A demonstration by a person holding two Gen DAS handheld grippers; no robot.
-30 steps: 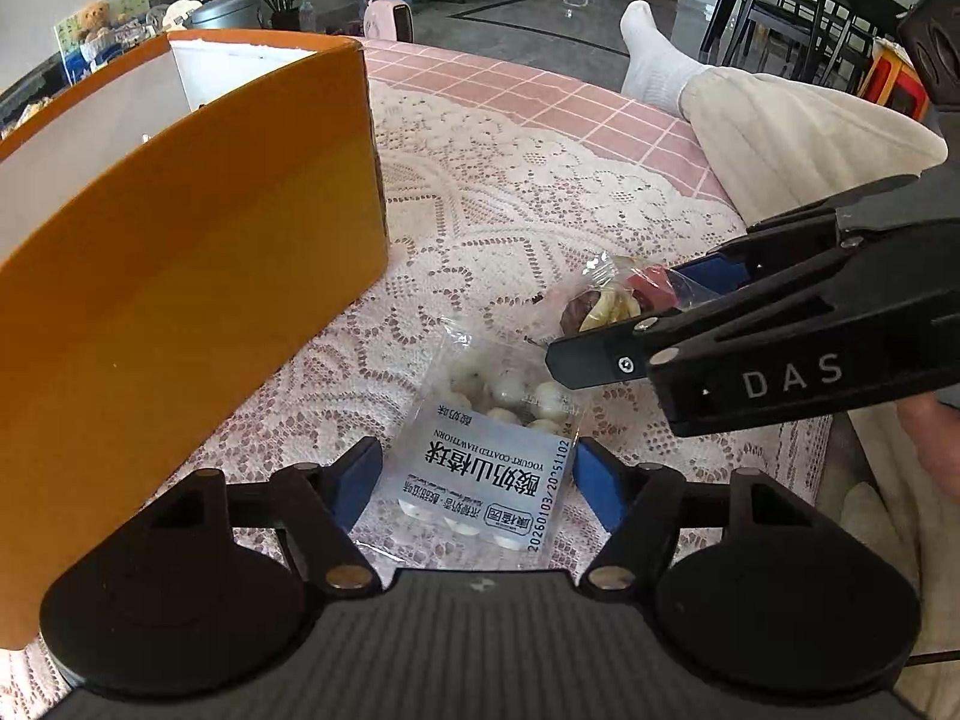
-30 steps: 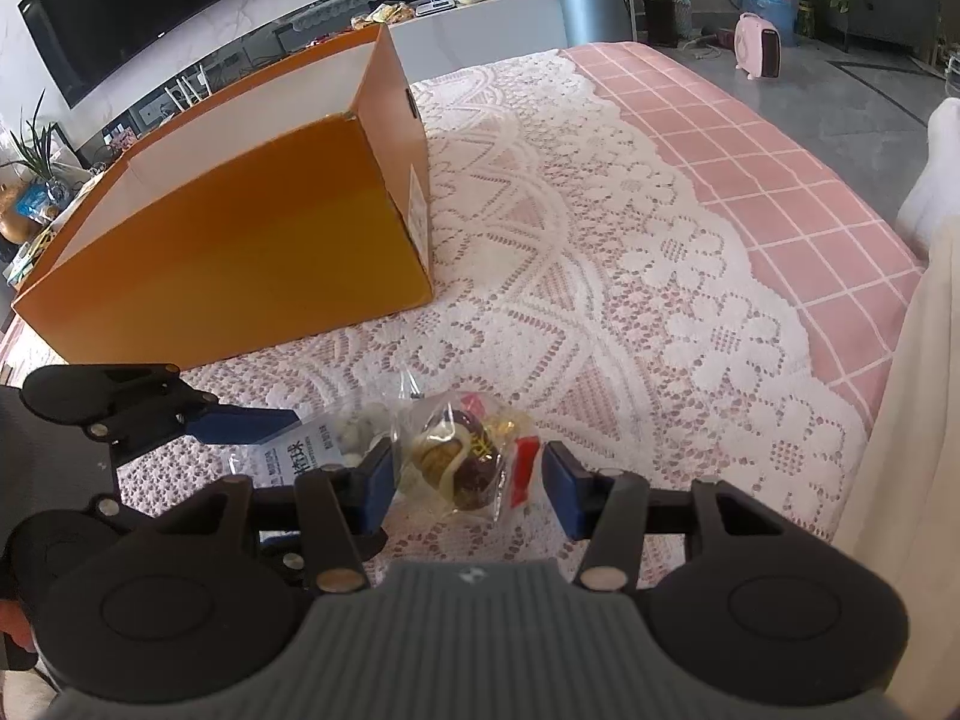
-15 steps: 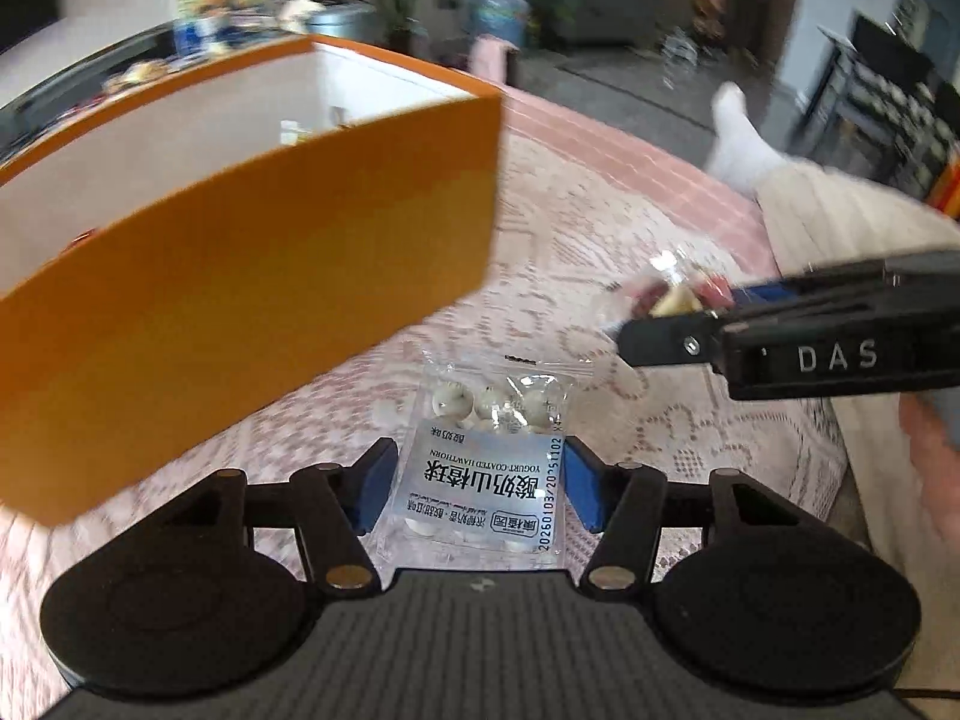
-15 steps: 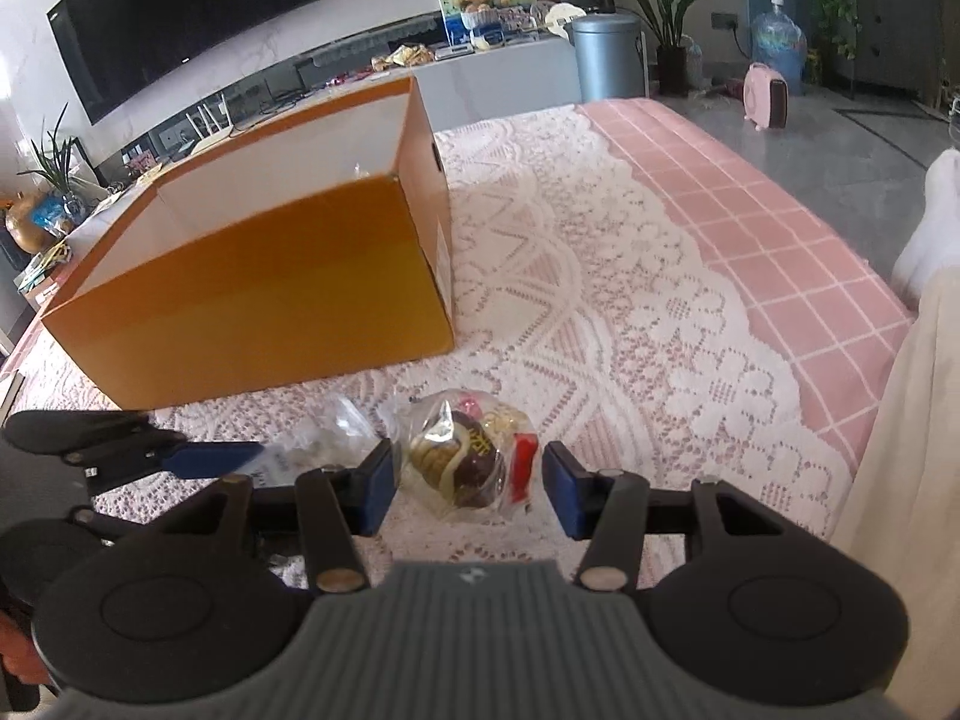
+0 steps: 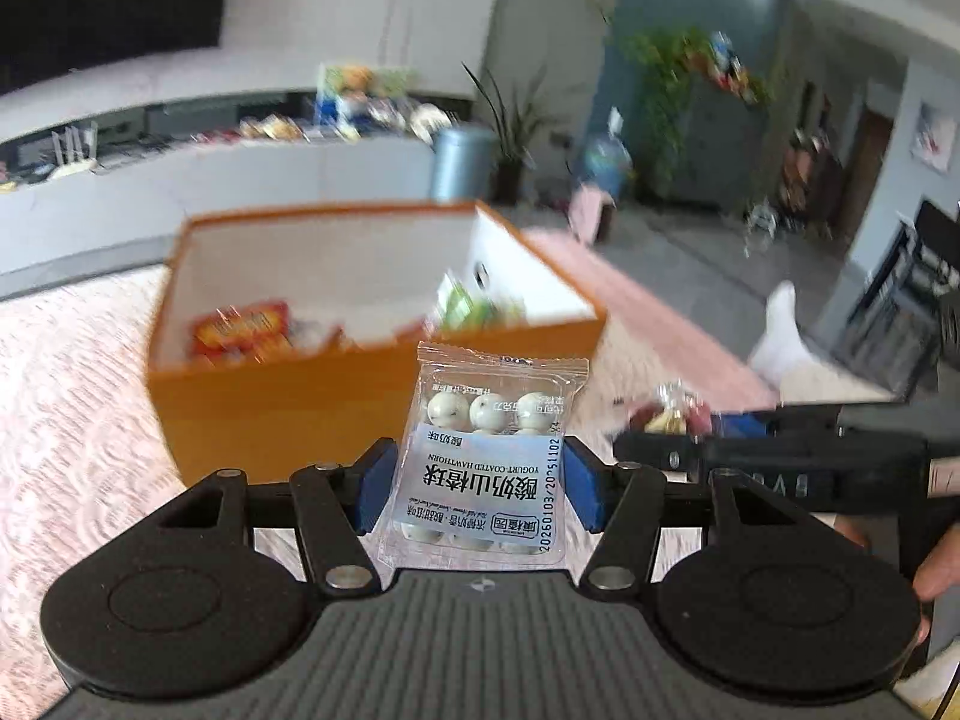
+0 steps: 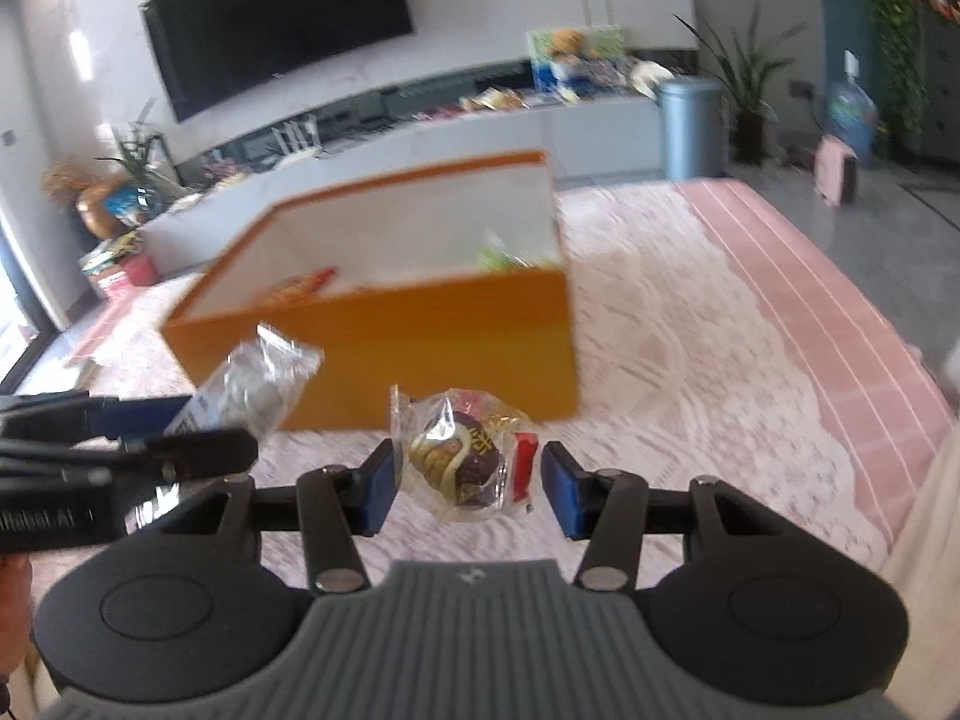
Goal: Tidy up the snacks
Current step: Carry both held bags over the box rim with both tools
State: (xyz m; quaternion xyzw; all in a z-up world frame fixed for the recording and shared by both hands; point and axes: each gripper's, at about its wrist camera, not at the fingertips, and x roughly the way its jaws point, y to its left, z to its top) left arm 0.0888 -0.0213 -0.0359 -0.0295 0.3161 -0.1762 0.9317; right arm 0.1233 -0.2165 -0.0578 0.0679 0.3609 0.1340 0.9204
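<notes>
The left gripper (image 5: 477,483) clamps a clear packet (image 5: 480,450) printed "YOGURT-COATED HAWTHORN", lifted in front of the orange box (image 5: 288,408). The right gripper (image 6: 468,483), half open, grips a wrapped chocolate snack (image 6: 465,459) above the lace tablecloth (image 6: 690,372).

The clear snack packet (image 5: 487,457) in the left wrist view carries a pale blue label, seen upside down, reading "YOGURT-COATED HAWTHORN" over a line of large Chinese characters, 酸奶山楂球, and along its edge runs a printed code that starts with 2026 and ends in 102, with the middle digits unclear. White letters sit on the black arm of the right gripper (image 5: 774,483) in that same view, but they are upside down and too blurred to read. In the right wrist view the left gripper (image 6: 42,521) also bears white lettering on its side, smeared past reading, and the round chocolate-coloured sweet (image 6: 462,457) shows a gold mark that cannot be made out.
</notes>
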